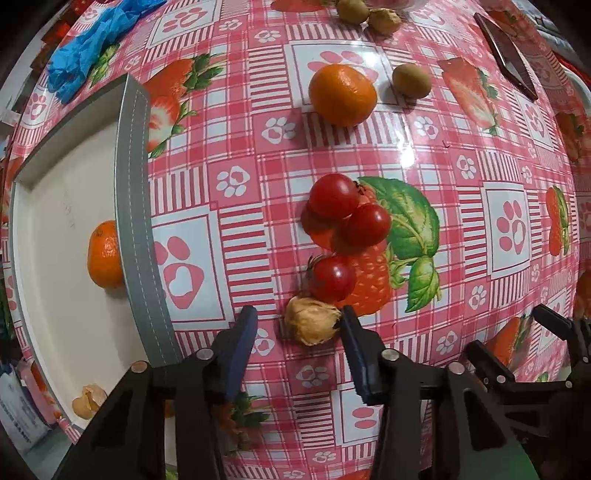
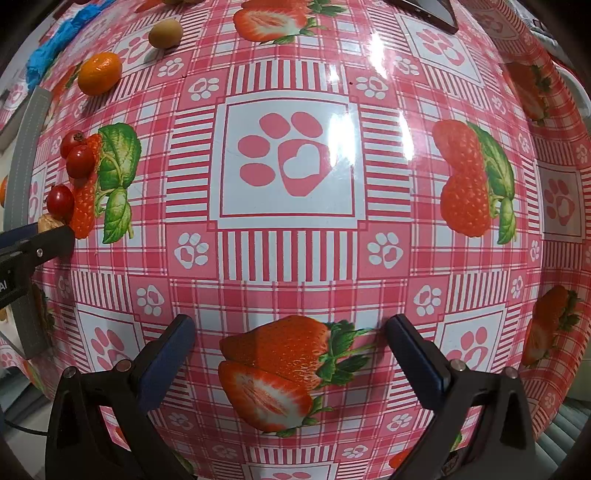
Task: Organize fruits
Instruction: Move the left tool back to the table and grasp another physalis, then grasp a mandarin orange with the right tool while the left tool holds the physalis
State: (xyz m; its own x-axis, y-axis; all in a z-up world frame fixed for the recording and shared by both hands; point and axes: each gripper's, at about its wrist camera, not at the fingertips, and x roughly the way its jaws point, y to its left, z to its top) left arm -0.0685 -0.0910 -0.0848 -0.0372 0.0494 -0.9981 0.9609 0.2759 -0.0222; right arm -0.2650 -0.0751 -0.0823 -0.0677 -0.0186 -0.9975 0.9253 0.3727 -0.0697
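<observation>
My left gripper (image 1: 300, 322) is open, its fingers on either side of a tan husked fruit (image 1: 312, 320) on the table; the right fingertip touches the husk. Just beyond lie three red cherry tomatoes (image 1: 341, 229). Farther off sit an orange tangerine (image 1: 342, 94) and a green-brown kiwi (image 1: 411, 80). A white tray with a grey rim (image 1: 135, 221) at the left holds another tangerine (image 1: 104, 254) and a husked fruit (image 1: 88, 400). My right gripper (image 2: 290, 326) is open and empty over bare tablecloth; the left gripper's fingers (image 2: 48, 236) show at its left edge.
The table has a pink strawberry and paw print cloth (image 2: 288, 158). A crumpled blue cloth (image 1: 85, 48) lies at the far left. A dark flat object (image 1: 506, 55) lies at the far right. Another kiwi (image 1: 352, 11) and husked fruit (image 1: 384, 20) sit at the far edge.
</observation>
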